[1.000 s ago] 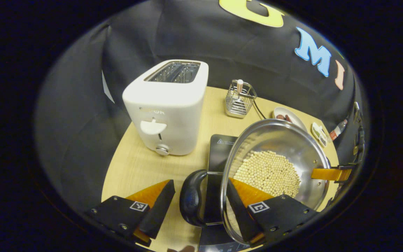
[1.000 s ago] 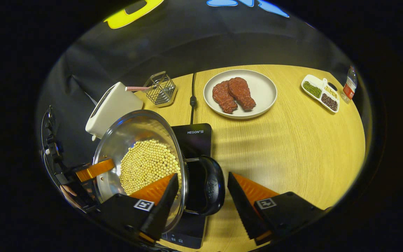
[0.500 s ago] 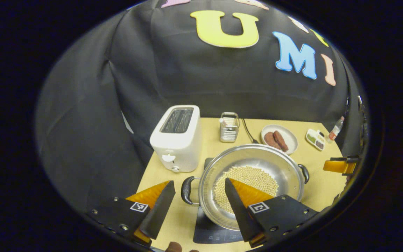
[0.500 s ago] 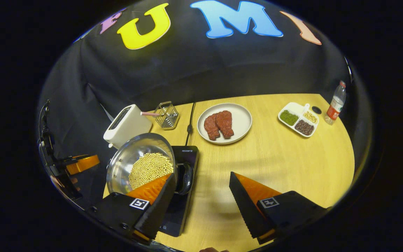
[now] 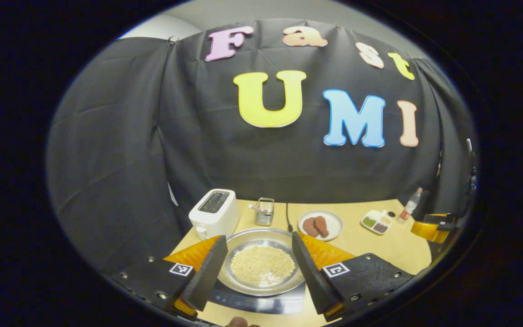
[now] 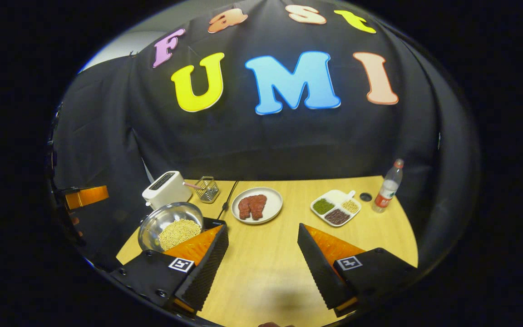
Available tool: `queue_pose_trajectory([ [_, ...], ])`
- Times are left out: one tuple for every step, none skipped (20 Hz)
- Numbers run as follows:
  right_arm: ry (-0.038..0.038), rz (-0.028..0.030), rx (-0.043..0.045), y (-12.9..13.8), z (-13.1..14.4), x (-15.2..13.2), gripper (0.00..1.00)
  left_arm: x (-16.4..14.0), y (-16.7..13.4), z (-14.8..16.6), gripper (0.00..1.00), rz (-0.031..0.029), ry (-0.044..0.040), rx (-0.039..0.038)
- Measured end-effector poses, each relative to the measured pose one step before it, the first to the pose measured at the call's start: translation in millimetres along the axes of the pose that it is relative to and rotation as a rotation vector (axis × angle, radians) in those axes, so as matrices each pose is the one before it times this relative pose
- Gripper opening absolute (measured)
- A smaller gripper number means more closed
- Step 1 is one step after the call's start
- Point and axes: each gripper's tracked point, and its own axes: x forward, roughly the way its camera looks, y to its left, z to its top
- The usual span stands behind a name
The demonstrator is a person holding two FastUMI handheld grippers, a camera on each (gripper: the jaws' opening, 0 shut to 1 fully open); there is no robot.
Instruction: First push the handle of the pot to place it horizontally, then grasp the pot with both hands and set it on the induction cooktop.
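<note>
Steel pot [image 5: 261,265], filled with pale beans, sits on the dark induction cooktop [image 5: 261,303] at the counter's [image 6: 288,254] near left part. Your left gripper [image 5: 255,265] hangs above it, jaws wide apart, holding nothing; your right gripper [image 6: 261,256] is equally open and empty over bare wood to the right. Behind the pot stand a white toaster [image 5: 214,213] and a wire rack [image 5: 264,211]; farther right lie a plate of meat [image 6: 257,205], a divided dish [image 6: 335,210] and a bottle [image 6: 388,185].
</note>
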Motion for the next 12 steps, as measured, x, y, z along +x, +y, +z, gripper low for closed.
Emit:
queue_pose_trajectory([
  [-0.04363, -0.01012, -0.02151, -10.99, 11.07, -16.63, 0.98, -12.51, -14.38, 7.00, 0.82, 0.00657, -0.03201, -0.02419],
  [-0.03963, -0.00921, -0.01603, -11.27, 10.02, -16.38, 0.98, -13.99, -11.31, 7.31, 0.82, 0.01328, -0.03434, -0.01567],
  [-0.03763, -0.00356, -0.01219, -10.02, 9.14, -17.33, 0.98, -13.82, -12.74, 8.20, 0.82, 0.00561, -0.03626, -0.00590],
  [-0.03789, -0.00481, -0.01147, -11.05, 9.76, -16.74, 0.98, -18.41, -11.42, 7.48, 0.82, 0.00491, -0.04208, -0.00383],
  [-0.03665, -0.01173, -0.01120, -12.67, 6.82, -15.42, 0.98, -17.32, -10.13, 8.49, 0.82, 0.00337, -0.04075, -0.00769],
  [-0.02585, -0.01871, -0.00613, -11.65, 4.78, -15.64, 0.98, -20.48, -8.22, 8.57, 0.82, 0.00511, -0.03892, -0.01622],
  [-0.01829, -0.01447, 0.00353, -11.24, 1.29, -14.91, 0.98, -14.93, -10.20, 9.20, 0.82, 0.00047, -0.04346, -0.01512],
  [-0.00585, -0.00747, 0.01104, -8.02, 0.18, -14.42, 0.98, -15.11, -11.09, 4.36, 0.82, -0.01397, -0.02950, -0.00987],
  [-0.00151, -0.00379, 0.01157, -5.68, -2.24, -13.39, 0.98, -10.57, -11.60, 0.86, 0.81, -0.03110, -0.01739, 0.00154],
  [0.00598, -0.01084, 0.00634, -7.51, -2.48, -10.37, 0.98, -15.58, -8.54, 1.61, 0.81, -0.02380, -0.01060, -0.00309],
  [0.00244, -0.01787, 0.00231, -10.98, -3.04, -8.40, 0.98, -9.88, -7.40, 0.24, 0.81, -0.02643, -0.01099, -0.00550],
  [-0.01129, -0.02347, 0.00448, -10.49, -0.23, -8.87, 0.98, -7.85, -4.68, -1.69, 0.81, -0.02415, -0.00720, -0.00803],
])
